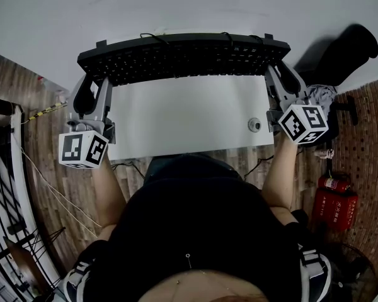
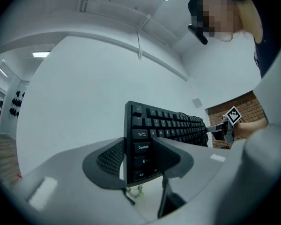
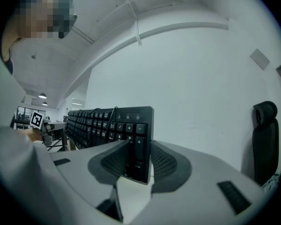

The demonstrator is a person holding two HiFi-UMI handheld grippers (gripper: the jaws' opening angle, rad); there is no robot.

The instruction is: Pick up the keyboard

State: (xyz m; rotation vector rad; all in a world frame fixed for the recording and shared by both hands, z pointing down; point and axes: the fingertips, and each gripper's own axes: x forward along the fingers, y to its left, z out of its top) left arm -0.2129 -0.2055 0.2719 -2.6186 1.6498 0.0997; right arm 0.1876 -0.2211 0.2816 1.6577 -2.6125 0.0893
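The black full-size plastic keyboard (image 1: 183, 58) hung by its two short ends above the far edge of the white rectangular table (image 1: 183, 121). It stood nearly on its long edge, with the keys facing the person and the top row uppermost. In both gripper views its lower edge appeared clear of the table.

The left tool (image 1: 93, 83) had its jaws partly spread and clamped across the end by the Caps Lock column, one ribbed pad on the key face and one on the back (image 2: 138, 153). The right tool (image 1: 281, 75) gripped the number-pad end the same way (image 3: 133, 161), pads pressed on both faces. A thin black cable (image 1: 152, 36) left the top edge and ran out of sight behind it.

Done well, this hold called for both tools to move together at equal height, so the long body did not twist or lever out of either pinch. The pads sat on keys, which can give, so steady pressure would serve better than squeezing harder. The cable needed slack; a snag could tug one end loose. A black office chair (image 1: 346, 49) stood well apart, beyond the right tool, and should not interfere.
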